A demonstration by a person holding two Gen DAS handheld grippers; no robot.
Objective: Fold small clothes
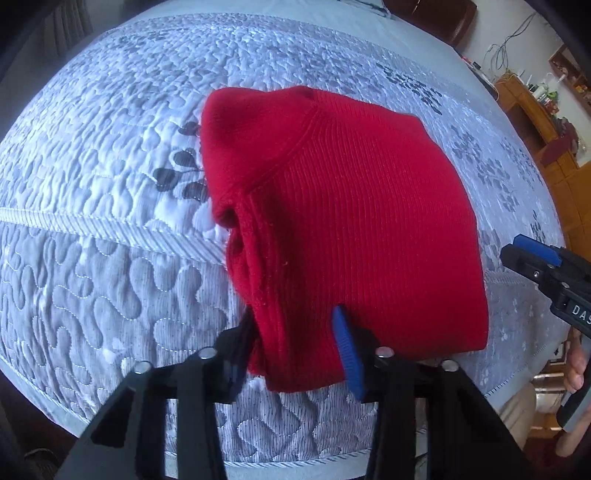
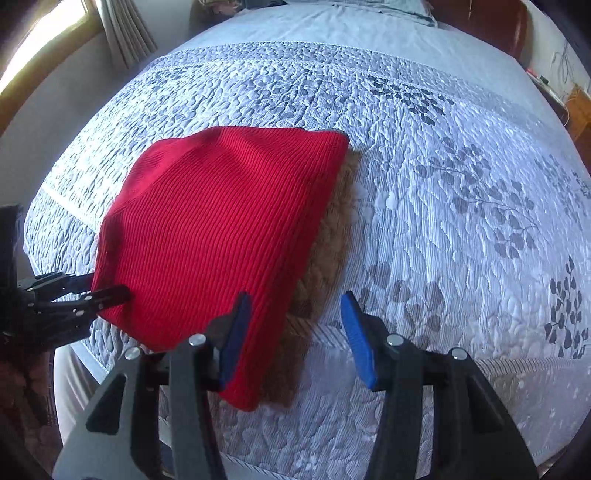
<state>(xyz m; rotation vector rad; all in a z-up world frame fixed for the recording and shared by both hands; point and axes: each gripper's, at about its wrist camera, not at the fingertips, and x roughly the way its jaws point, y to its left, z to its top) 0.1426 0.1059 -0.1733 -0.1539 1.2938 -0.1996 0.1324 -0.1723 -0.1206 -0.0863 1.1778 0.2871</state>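
Note:
A folded red ribbed knit garment [image 1: 343,218] lies on the quilted bed. It also shows in the right wrist view [image 2: 214,236], on top of a brown fuzzy garment [image 2: 325,266]. My left gripper [image 1: 295,347] is shut on the near corner of the red garment, with the cloth bunched between its blue pads [image 1: 347,350]. My right gripper [image 2: 295,332] is open and empty, just off the garment's near right edge. It also shows at the right edge of the left wrist view [image 1: 535,258]. The left gripper [image 2: 110,291] shows at the garment's left corner in the right wrist view.
The bed [image 2: 461,184] has a grey-white quilted cover with leaf prints. Its front edge [image 1: 258,458] is close below the grippers. A wooden shelf [image 1: 535,110] stands to the right of the bed. A window with curtains [image 2: 122,29] is at the far left.

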